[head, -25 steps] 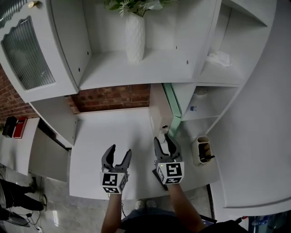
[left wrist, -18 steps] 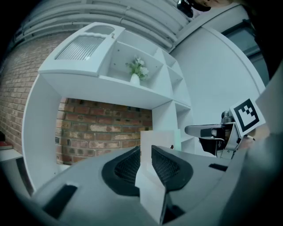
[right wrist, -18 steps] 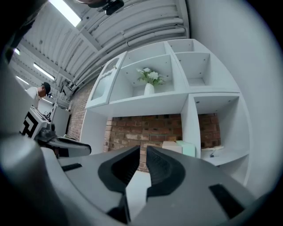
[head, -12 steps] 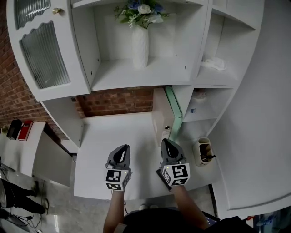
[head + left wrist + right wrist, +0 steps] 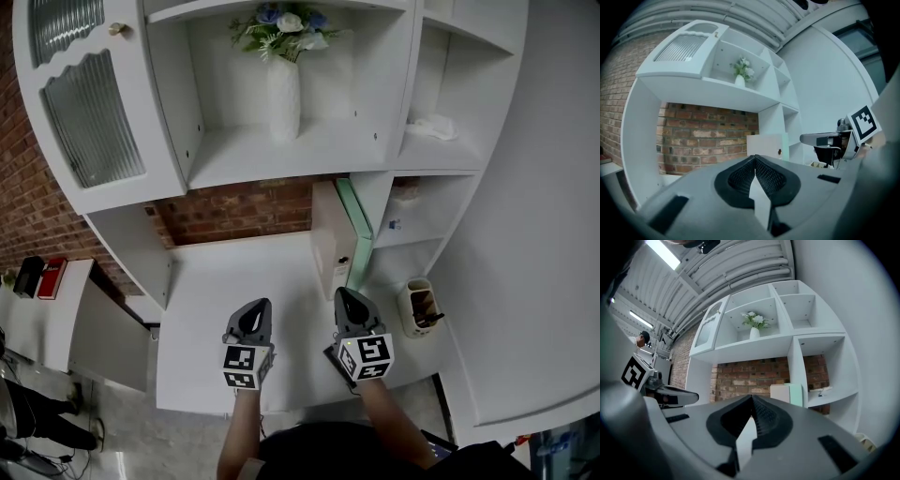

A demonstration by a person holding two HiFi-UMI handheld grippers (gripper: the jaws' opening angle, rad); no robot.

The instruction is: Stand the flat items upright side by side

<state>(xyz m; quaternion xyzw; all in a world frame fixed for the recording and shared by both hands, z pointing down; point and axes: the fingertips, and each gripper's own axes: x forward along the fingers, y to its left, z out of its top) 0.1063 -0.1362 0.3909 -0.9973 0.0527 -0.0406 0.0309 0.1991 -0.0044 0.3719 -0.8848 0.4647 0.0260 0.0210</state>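
**Two folders upright at the back, both grippers shut in front of them**

A white folder [image 5: 330, 239] and a mint-green folder [image 5: 357, 230] stand upright, touching side by side, at the back right of the tabletop [image 5: 225, 291]. The green one is on the right, against the shelf unit's upright panel [image 5: 377, 199].

The right gripper [image 5: 349, 302] is held level just in front of the pair, its fingers [image 5: 764, 420] pressed together with nothing between them. The left gripper [image 5: 255, 314] is beside it, farther from the folders, and its fingers [image 5: 740, 174] have just closed on nothing.

Something dark and flat [image 5: 330, 355] shows under the right gripper at the tabletop's front edge; I cannot tell what it is. A beige holder [image 5: 415, 309] stands right of the right gripper.

A brick wall [image 5: 234, 208] backs the tabletop. On the shelf above stands a white vase [image 5: 284, 98] of flowers, with a crumpled white cloth [image 5: 433, 127] in the next compartment. A ribbed-glass cabinet door [image 5: 89, 112] is at far left.
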